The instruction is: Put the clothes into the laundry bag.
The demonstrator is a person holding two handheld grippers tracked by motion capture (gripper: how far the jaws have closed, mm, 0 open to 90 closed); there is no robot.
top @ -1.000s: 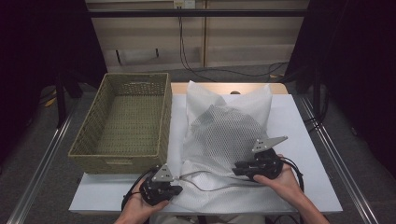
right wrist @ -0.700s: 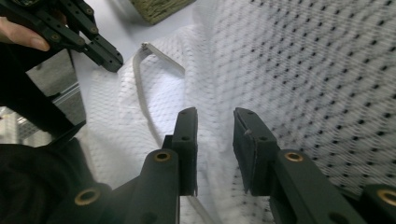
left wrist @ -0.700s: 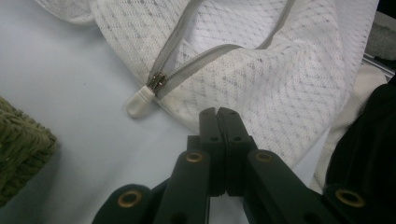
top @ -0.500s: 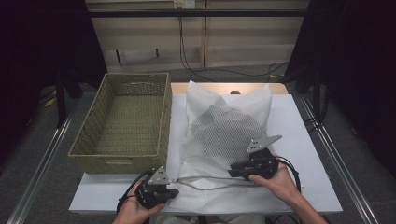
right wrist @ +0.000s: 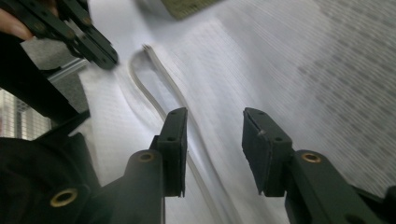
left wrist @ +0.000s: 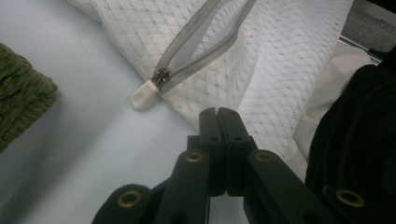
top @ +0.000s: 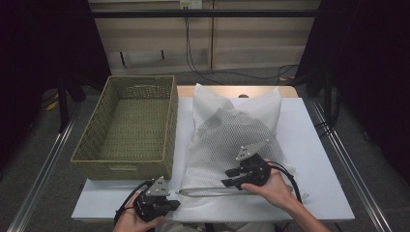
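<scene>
- Mesh laundry bag (top: 232,140) is spread flat on the white-covered bench (top: 319,159); its long axis runs from the near edge away towards the far side, and its zipper (top: 208,192) lies across the near end.
- Nearest, the left gripper (top: 167,203) is held at the bench's near edge with its jaws pressed together on nothing; the white zipper pull (left wrist: 141,97) lies just ahead of them, untouched.
- The zipper tape is seen partly parted, grey against the white honeycomb weave.
- The right gripper (top: 232,178) rests over the bag's near part, its jaws standing wide apart above the zipper line, nothing gripped.
- A dark bundle is visible through the mesh.
- Farther left, a rectangular woven green basket (top: 130,123) stands beside the bag.
</scene>
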